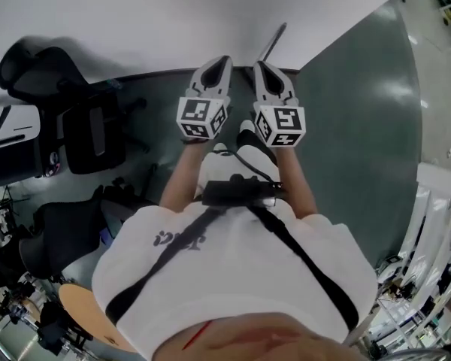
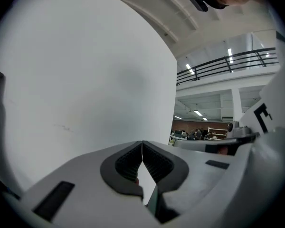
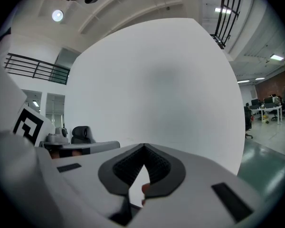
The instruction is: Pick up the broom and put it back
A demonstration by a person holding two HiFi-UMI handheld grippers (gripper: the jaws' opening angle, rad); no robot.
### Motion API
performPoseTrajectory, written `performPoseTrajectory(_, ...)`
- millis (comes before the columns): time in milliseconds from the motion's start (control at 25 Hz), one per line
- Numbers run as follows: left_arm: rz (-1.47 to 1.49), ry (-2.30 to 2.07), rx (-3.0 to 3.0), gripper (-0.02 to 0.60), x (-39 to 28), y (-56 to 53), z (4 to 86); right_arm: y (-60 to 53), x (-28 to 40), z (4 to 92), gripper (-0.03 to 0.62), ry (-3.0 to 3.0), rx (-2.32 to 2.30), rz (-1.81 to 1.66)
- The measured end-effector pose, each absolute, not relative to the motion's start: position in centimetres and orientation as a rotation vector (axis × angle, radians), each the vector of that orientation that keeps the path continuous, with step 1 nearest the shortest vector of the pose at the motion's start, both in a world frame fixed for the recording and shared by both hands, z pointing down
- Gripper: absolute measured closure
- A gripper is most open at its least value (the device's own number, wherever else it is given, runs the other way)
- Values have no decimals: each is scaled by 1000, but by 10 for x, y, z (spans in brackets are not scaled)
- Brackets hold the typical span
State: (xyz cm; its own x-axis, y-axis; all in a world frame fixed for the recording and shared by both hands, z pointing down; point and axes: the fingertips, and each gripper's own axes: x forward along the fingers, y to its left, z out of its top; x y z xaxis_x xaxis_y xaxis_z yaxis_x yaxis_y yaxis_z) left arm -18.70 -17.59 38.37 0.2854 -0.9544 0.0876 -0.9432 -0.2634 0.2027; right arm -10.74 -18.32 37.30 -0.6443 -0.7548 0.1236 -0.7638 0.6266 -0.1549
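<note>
Right claw (image 1: 258, 66), closed, points at broom handle (image 1: 273, 40) just beyond.

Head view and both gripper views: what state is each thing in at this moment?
White left gripper: fingers shut, nothing between them, facing the white wall.
White right gripper: fingers shut, empty, beside the left one.
Slim grey broom handle: apparently the broom's; leaning on the wall, untouched, lower end hidden behind the grippers.
Black office chair: upright, unoccupied, near the wall.
</note>
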Motion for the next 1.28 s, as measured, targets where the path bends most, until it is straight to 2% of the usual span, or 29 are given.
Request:
performPoseTrajectory(360, 47, -1625, 2430, 571, -115, -266, 412, -275, -27, 402, 599, -2709, 1470, 391)
performPoseTrajectory(840, 182, -1519, 2451, 571, -61, -324, 493, -321, 72, 522, 597, -2382, 1582, 473)
performPoseTrajectory(1280, 334, -1351, 2487, 571, -45, -368, 575, -346, 75, 628, 598, -2293, 1495, 613)
